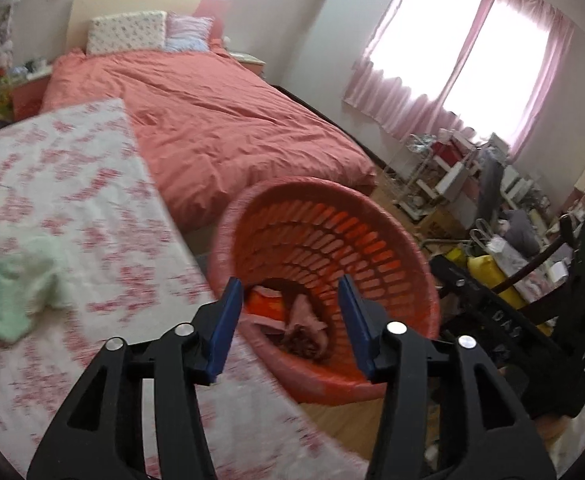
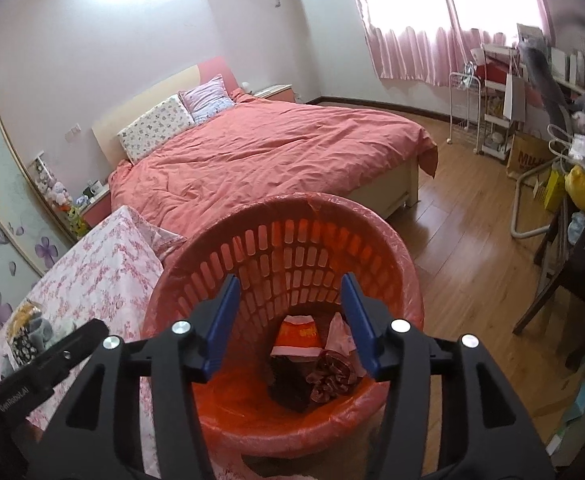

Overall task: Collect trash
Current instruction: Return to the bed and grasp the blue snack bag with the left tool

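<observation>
Crumpled wrappers [image 2: 312, 356] already lie at the bottom of the red slatted bin [image 2: 288, 216], which stands on the wood floor against the counter's long edge. We hold the right tool [image 2: 290, 320] and the left tool [image 1: 290, 320] over its mouth, both part-open and empty. Still to gather, we judge: a pale green wad [image 1: 20, 284] and other scraps near the counter's [image 1: 76, 184] left edge. The bed [image 2: 260, 152] lies beyond.
</observation>
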`<state>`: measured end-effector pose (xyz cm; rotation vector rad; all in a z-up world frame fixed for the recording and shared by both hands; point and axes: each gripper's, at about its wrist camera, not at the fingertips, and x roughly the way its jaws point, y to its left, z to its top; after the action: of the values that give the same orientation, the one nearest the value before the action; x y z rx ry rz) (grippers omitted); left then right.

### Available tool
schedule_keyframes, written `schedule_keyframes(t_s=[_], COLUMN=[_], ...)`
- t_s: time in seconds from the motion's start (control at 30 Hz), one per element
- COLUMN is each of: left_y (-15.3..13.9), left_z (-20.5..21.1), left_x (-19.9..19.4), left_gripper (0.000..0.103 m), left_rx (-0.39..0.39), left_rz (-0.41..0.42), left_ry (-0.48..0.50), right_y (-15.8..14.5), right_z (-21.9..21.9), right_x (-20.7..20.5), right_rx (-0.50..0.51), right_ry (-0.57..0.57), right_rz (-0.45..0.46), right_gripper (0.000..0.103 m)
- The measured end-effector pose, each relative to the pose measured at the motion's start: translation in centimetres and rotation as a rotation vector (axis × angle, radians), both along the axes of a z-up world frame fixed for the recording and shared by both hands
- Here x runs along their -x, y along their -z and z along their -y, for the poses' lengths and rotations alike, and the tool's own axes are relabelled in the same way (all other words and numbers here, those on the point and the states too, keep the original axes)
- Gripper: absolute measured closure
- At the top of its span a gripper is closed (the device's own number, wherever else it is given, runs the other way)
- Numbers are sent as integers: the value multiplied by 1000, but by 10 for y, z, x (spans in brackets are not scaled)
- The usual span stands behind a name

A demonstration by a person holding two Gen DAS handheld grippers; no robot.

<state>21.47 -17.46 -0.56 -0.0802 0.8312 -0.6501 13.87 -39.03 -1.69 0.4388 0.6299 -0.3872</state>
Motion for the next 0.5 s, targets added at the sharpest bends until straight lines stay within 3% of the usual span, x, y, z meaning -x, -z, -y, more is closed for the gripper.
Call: schedule_keyframes(t_s=[0.3, 0.37, 0.5], left_y=[-8, -10, -14], left_z=[-76, -97, -149], left_x=[16, 18, 20], left_gripper=[23, 13, 4], left_rx=[-168, -203, -253], left_rz=[106, 124, 134], left_ry=[-213, -275, -393], right_y=[-18, -20, -21], right_z=[-70, -83, -124], right_x=[-5, -6, -17], right_rx=[91, 92, 87], right_ry=[-115, -142, -218], right_rz=[3, 4, -7], right_gripper=[38, 37, 36])
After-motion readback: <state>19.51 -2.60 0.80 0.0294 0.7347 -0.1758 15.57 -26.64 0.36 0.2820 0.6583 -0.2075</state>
